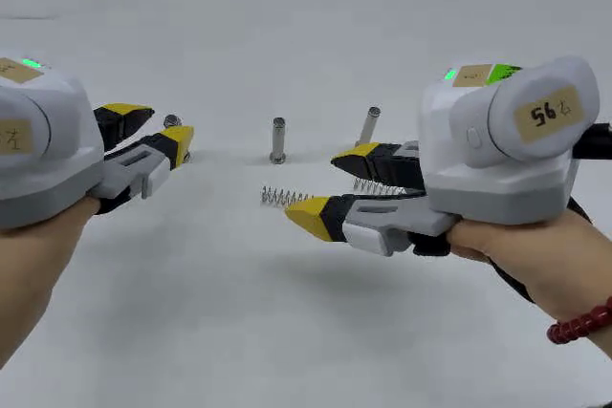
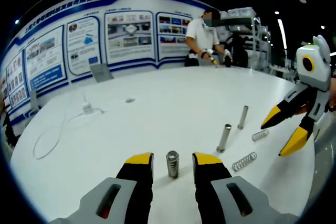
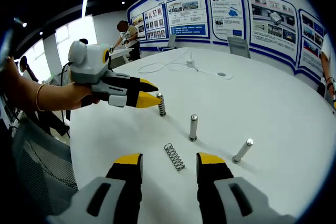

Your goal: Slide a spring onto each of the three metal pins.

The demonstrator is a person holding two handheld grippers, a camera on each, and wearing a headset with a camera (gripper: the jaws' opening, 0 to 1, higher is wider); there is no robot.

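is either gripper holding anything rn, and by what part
Nothing is held. The left gripper stands open either side of the sprung pin, not touching it; the right gripper is open beside a loose spring.

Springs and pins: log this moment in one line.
left claw open around sprung pin | right claw open facing loose spring | middle pin bare | tilted pin bare

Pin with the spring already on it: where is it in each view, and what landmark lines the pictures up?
Head view: the pin with the spring is left of centre, at the left gripper tips.
Left gripper view: bottom centre, between that gripper's own jaws.
Right gripper view: left of centre, beside the left gripper's yellow tips.
Shared landmark: the bare upright middle pin, next along the row.
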